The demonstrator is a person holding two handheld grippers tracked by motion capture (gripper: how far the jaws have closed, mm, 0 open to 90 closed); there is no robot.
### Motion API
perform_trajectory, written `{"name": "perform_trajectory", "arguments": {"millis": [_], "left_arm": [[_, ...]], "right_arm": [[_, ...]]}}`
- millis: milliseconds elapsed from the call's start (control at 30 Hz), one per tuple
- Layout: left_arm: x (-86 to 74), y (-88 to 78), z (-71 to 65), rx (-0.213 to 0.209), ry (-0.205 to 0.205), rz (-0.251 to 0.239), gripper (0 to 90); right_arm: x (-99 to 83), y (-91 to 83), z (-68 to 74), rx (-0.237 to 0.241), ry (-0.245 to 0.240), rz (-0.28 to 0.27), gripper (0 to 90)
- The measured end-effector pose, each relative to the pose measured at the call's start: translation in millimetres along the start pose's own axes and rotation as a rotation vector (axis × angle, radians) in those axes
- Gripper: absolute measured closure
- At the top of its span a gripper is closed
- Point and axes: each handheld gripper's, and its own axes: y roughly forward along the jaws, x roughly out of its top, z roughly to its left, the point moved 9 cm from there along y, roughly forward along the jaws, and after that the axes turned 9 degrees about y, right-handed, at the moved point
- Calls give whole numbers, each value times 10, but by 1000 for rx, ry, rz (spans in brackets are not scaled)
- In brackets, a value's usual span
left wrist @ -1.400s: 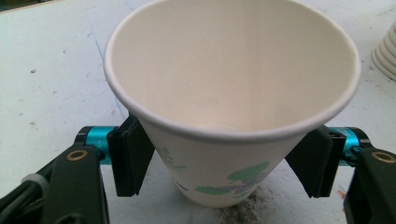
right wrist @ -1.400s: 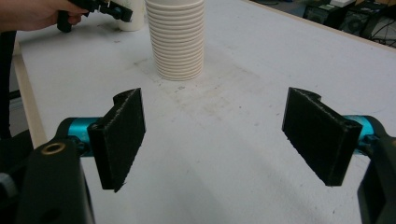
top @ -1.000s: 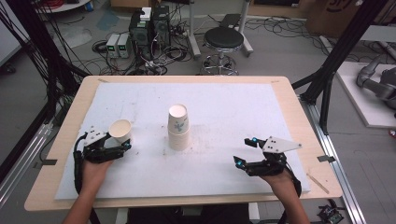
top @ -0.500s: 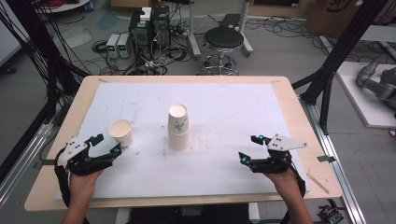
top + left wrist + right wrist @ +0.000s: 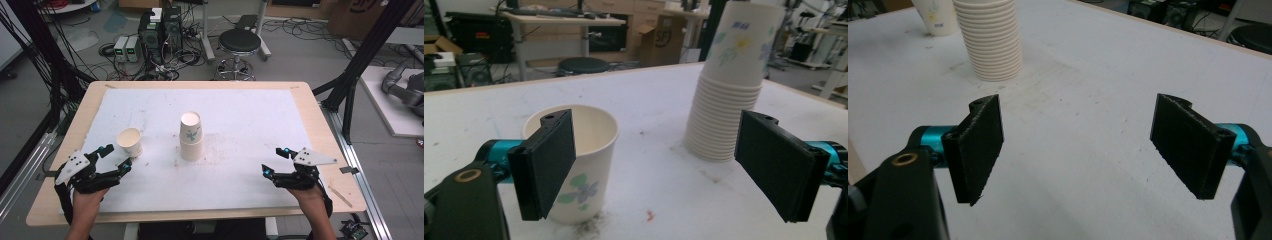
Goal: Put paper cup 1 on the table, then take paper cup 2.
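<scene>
single cup: white paper cup with flower print (image 5: 574, 165), light, crushes easily, so I'd pinch mid-wall gently
left tool (image 5: 112, 160): spread wide, empty
right tool (image 5: 276, 162): spread wide, empty

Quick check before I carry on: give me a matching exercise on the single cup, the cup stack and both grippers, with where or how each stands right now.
Things:
1. single cup
2. cup stack
3. left gripper
4. right gripper

States:
A. open over bare table, right side
B. upside down, mid-table
C. upright, mouth up, left of the stack
D. open, just short of the single cup

Pairs: 1-C, 2-B, 3-D, 4-A
</scene>
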Motion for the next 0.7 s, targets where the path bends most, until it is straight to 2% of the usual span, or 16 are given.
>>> {"name": "perform_trajectory", "arguments": {"millis": [100,333,700], "left_arm": [[32,32,-60,-24,14,-12,168],[108,99,-134,-47,32,-32,168],[96,154,-183,-59,46,-15,168]], "right_arm": [[24,10,15,7,-1,-12,206],[113,18,18,28,-6,-32,200],[83,26,47,38,-8,-17,200]]}}
